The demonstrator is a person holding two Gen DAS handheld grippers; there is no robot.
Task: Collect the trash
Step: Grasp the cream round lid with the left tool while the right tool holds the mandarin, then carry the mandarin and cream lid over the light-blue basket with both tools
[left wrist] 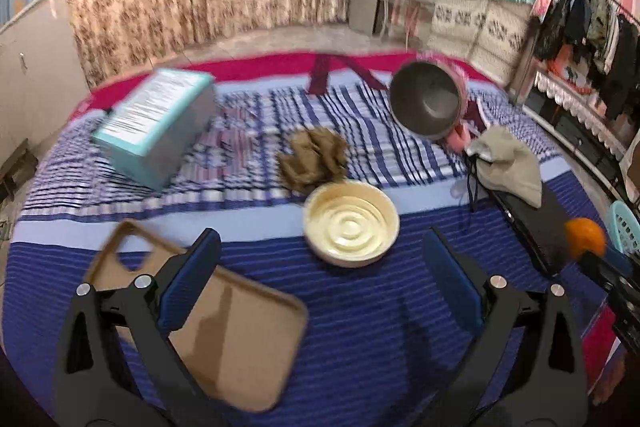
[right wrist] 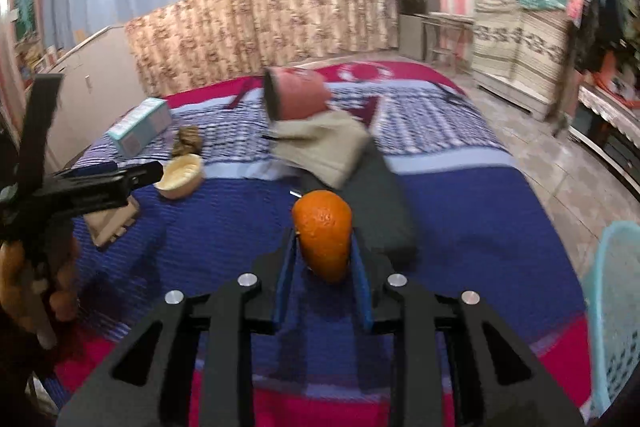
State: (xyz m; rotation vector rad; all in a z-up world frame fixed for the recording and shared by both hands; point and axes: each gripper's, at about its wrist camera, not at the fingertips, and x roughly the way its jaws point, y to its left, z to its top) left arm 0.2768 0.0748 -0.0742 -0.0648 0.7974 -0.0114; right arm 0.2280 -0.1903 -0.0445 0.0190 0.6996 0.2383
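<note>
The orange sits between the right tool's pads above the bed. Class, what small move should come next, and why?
Probably carry the orange sideways to the light blue basket at the bed's right edge and open over it. The right tool is shut on the orange, already lifted off the blue bedspread. The left tool is open, near the cream bowl.
</note>
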